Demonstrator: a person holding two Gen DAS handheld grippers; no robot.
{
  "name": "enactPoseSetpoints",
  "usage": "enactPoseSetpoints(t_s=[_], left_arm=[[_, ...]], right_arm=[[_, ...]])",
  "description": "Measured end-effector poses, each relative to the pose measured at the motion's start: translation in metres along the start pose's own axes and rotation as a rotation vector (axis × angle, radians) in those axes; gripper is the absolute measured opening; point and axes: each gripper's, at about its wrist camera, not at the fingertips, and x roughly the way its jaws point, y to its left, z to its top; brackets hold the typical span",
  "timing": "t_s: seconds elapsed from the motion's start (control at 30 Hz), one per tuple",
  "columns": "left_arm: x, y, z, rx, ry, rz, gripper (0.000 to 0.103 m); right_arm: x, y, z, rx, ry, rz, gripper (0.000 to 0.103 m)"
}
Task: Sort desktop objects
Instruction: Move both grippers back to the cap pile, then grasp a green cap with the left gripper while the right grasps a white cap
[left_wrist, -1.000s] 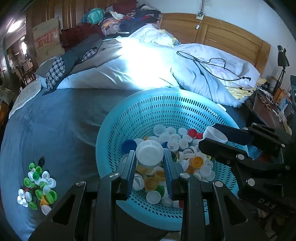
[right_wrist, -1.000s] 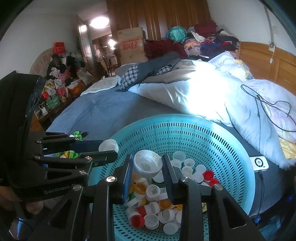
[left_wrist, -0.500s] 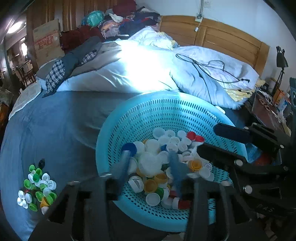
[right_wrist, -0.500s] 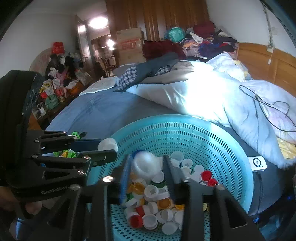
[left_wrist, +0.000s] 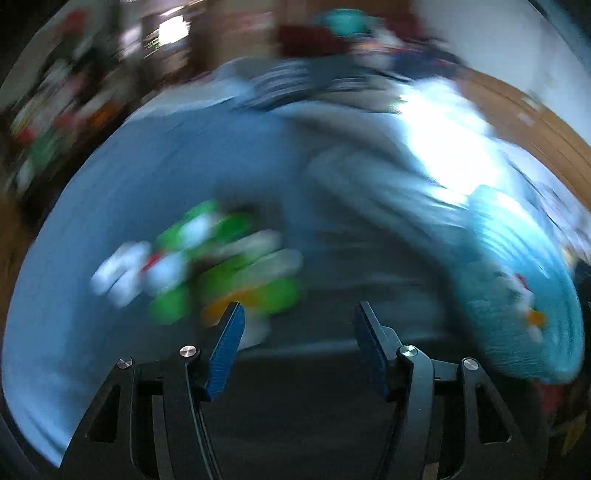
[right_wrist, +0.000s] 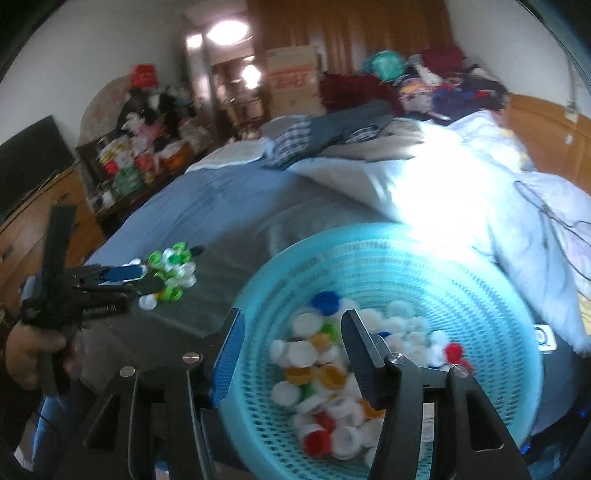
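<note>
No lettering is coming through legibly in either view: red print is showing on a cardboard box against the far wall, but it is blurring past reading, and the left wrist view is smearing entirely.

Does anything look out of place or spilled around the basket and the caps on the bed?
Nothing looks spilled. The turquoise basket sits upright on the blue bedsheet with its bottle caps inside. The small pile of green and white caps lies apart, deliberately grouped.

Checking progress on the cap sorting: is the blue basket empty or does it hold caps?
Not empty. The blue basket holds many bottle caps, mostly white, with some red, orange, green and blue.
</note>
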Motion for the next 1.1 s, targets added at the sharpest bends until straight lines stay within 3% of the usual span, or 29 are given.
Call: enactPoseSetpoints(t_s=[0.1, 0.17, 0.27, 0.5, 0.57, 0.6, 0.63, 0.77, 1.1], left_arm=[[0.008, 0.062, -0.015, -0.123, 0.012, 0.056, 0.055], [0.015, 0.083, -0.018, -0.16, 0.009, 0.052, 0.055], [0.026, 0.085, -0.016, -0.153, -0.009, -0.007, 0.055], [0.065, 0.081, -0.005, -0.134, 0.012, 0.018, 0.055], [0.071, 0.086, -0.003, -0.145, 0.021, 0.02, 0.049], [0.07, 0.089, -0.003, -0.154, 0.016, 0.023, 0.033], [0.069, 0.091, -0.003, -0.16, 0.018, 0.014, 0.025], [0.05, 0.097, -0.008, -0.16, -0.004, -0.014, 0.025], [-0.01, 0.118, -0.035, -0.228, -0.053, -0.032, 0.025]], right_arm=[[0.014, 0.018, -0.001, -0.029, 0.026, 0.031, 0.059], [0.023, 0.029, -0.002, -0.049, 0.046, 0.045, 0.059], [0.035, 0.044, -0.002, -0.075, 0.075, 0.059, 0.059], [0.049, 0.058, -0.002, -0.102, 0.118, 0.046, 0.059], [0.052, 0.06, -0.002, -0.105, 0.128, 0.047, 0.059], [0.053, 0.062, -0.002, -0.109, 0.132, 0.047, 0.059], [0.055, 0.065, -0.002, -0.114, 0.135, 0.048, 0.059], [0.069, 0.083, 0.001, -0.135, 0.146, 0.084, 0.05], [0.156, 0.173, -0.01, -0.168, 0.251, 0.331, 0.05]])
